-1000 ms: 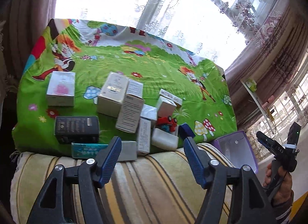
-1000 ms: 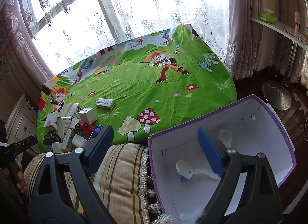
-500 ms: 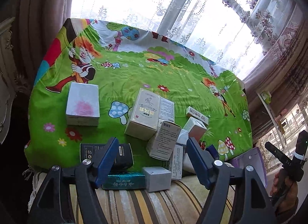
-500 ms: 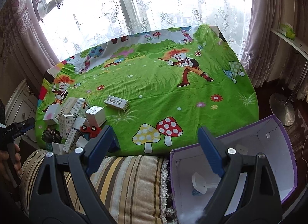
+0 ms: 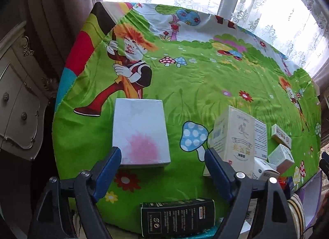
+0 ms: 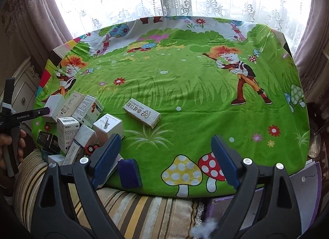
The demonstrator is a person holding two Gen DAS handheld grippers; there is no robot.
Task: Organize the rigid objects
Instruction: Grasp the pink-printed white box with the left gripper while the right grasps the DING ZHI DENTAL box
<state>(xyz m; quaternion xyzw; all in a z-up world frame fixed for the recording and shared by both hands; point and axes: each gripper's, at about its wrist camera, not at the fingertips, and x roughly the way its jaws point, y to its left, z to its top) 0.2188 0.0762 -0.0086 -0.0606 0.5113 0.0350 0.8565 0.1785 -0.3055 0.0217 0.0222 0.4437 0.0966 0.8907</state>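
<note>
Left gripper, jaws just opening wider and empty, is hanging near the white box; the black box is lying at the cloth's near edge. Right gripper is gaping empty beside the blue block.

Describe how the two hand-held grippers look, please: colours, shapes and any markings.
Both the left hand-held gripper and the right hand-held gripper have black triangular frames with silver rivets and flat blue pads. Seen from the side, the left one bears white "GenRobot.AI" lettering.

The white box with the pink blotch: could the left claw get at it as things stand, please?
Probably yes: the left claw is open and empty, the white box lies just ahead of it, apart from the other boxes, top uncovered.
</note>
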